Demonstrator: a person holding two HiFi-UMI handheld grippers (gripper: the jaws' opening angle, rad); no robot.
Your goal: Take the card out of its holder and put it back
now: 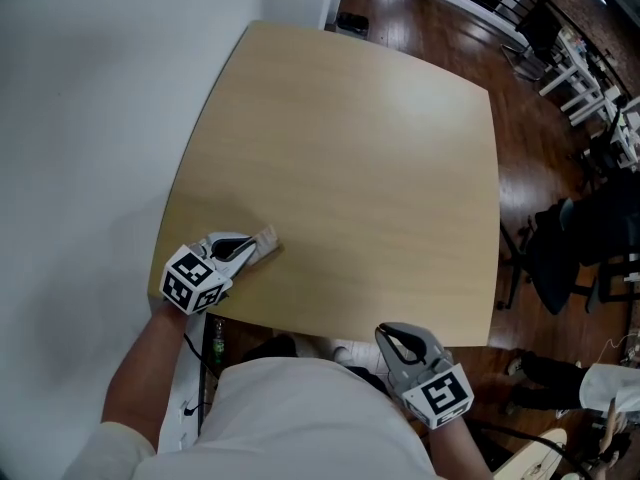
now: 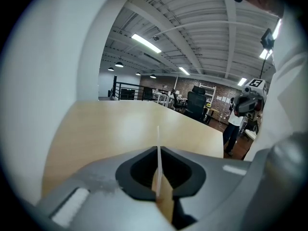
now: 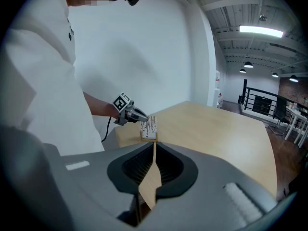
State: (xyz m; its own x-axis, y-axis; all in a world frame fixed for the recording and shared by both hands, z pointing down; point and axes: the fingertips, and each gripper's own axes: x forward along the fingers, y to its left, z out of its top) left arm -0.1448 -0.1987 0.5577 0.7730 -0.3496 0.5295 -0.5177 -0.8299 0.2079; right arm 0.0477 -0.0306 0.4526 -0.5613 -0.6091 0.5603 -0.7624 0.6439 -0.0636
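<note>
The person's left forearm is reaching in over the near left corner of the surface (image 1: 360, 168), and the left hand-held gripper (image 1: 256, 250) is pointing slantwise down and away, its jaws clamped tight on the thin white card (image 3: 149, 124). That card is standing upright in its little wooden holder (image 3: 148, 137) right at that corner. The right hand-held gripper (image 1: 388, 336) is hanging just at the near edge, well apart from the card, jaws pressed together on nothing. Off to the right, a black office chair (image 1: 570, 258) is sitting on the dark wooden floor (image 1: 400, 8).
</note>
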